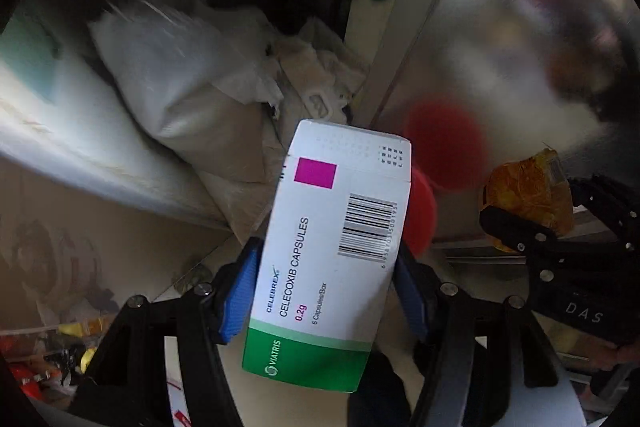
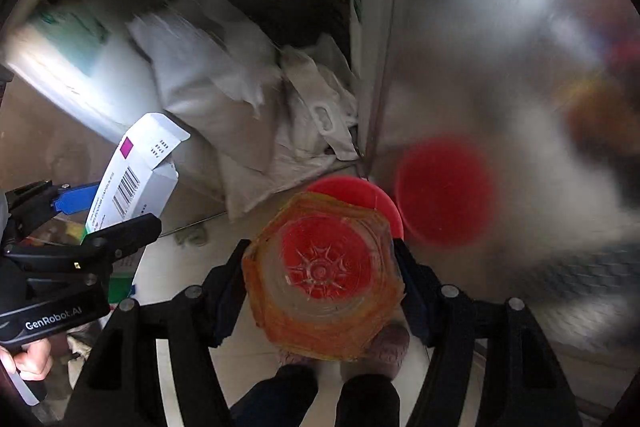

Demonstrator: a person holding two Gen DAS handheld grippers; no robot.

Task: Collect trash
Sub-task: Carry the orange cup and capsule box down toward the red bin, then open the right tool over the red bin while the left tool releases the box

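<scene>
My left gripper [image 1: 326, 291] is shut on a white and green medicine box [image 1: 332, 255], held upright with its top flap open. The box also shows at the left of the right wrist view [image 2: 132, 175], in the left gripper [image 2: 104, 215]. My right gripper [image 2: 324, 283] is shut on an empty clear bottle with an orange label [image 2: 324, 275], seen bottom-on. The bottle also shows at the right of the left wrist view [image 1: 528, 195], in the right gripper [image 1: 536, 223]. A red bin [image 2: 360, 193] stands on the floor just beyond both grippers.
A shiny metal panel [image 2: 500, 67] fills the right side and mirrors the red bin. White sacks and crumpled bags [image 2: 240, 99] are heaped in the corner ahead. A white appliance [image 1: 60, 115] stands at the left. My feet [image 2: 384, 351] are below the bottle.
</scene>
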